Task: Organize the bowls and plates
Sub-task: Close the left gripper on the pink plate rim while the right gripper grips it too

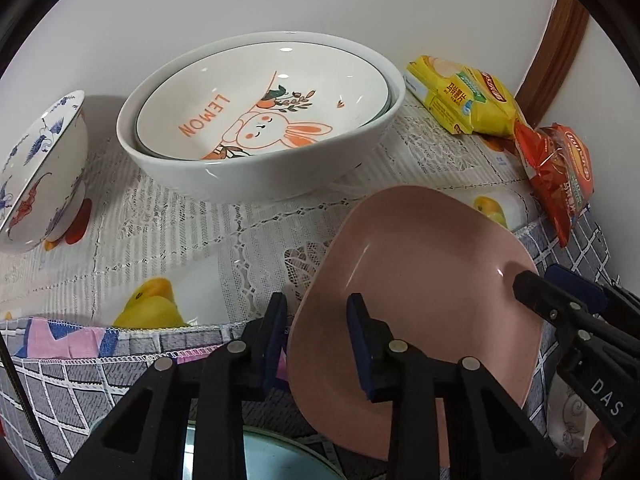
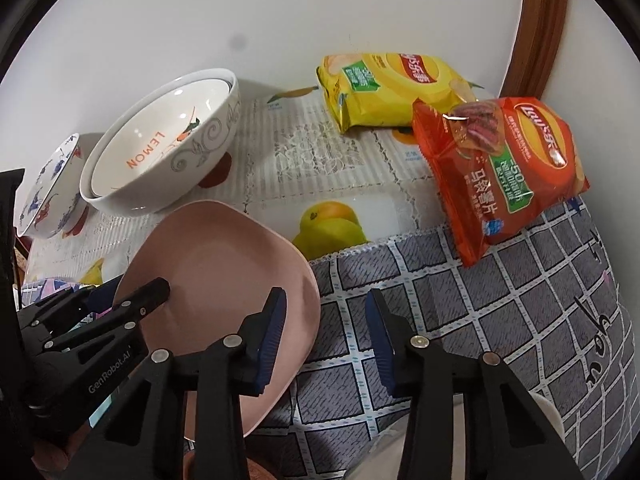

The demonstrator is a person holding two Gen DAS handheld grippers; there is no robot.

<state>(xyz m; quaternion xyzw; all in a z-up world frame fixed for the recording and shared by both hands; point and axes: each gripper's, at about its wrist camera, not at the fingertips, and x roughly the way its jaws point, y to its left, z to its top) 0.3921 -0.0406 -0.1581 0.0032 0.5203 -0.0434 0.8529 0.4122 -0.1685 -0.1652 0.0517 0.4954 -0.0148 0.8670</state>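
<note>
Altogether, the left wrist view shows four pieces of crockery on the table, plus two snack bags. One large white bowl (image 1: 256, 152) stands near the wall, and nested inside it is one plate (image 1: 264, 116) printed with a rabbit and the word LEMON. One blue-patterned bowl (image 1: 44, 168) stands at the left, apart from the white bowl. One pink plate (image 1: 420, 292) is tilted at the near edge of the lace tablecloth (image 1: 168, 224), partly over the grey checked cloth (image 1: 80, 384). The left gripper (image 1: 320, 344) straddles the pink plate's left rim, one pad outside and one over its face; a gap shows at the outer pad, so it looks unclenched. The right gripper (image 1: 560, 288) reaches onto the plate's far right corner. One yellow chip bag (image 1: 460, 96) and one red chip bag (image 1: 560, 176) lie by the wall at the right.

From the right wrist view, the same count holds: white bowl (image 2: 168, 152) containing the LEMON plate (image 2: 152, 148), blue-patterned bowl (image 2: 52, 196) just beside it, and the pink plate (image 2: 224, 276). The right gripper (image 2: 326, 340) has one pad over the plate's right edge and the other over the checked cloth (image 2: 480, 300), its jaws apart and not pressing. The left gripper (image 2: 132, 300) lies across the plate's left side. The yellow bag (image 2: 384, 88) and red bag (image 2: 504, 168) touch each other.
</note>
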